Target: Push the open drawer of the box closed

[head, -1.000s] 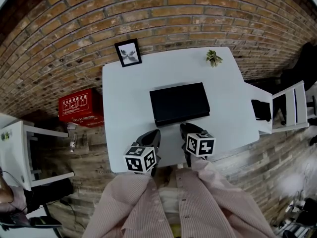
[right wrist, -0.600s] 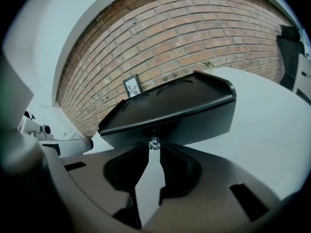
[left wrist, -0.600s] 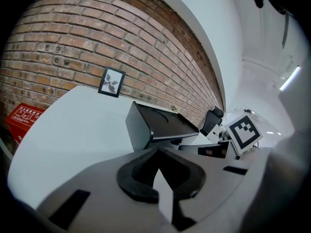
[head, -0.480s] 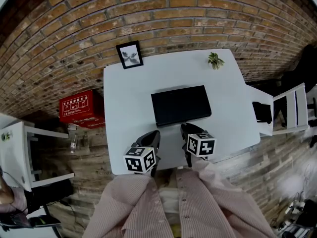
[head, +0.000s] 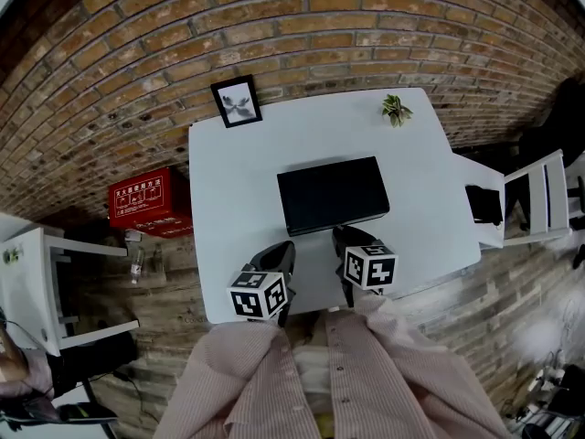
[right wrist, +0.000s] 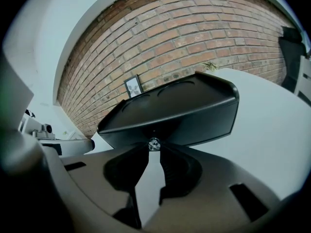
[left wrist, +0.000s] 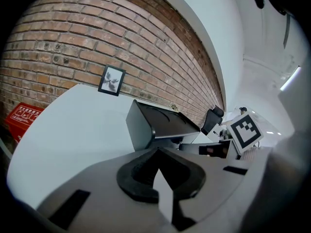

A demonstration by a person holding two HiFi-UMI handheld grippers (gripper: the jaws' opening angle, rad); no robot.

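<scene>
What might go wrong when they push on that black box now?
The right gripper has its jaws on just the tiny knob, so they might slip off it. Nothing grips the box: the left gripper has its jaws together and empty, so the whole box might slide across the smooth table toward the brick wall instead.

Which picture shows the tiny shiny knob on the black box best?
The right gripper view: the knob is close up, in the middle. The left gripper view shows the black box but no knob; in the head view the knob can't be seen.
</scene>
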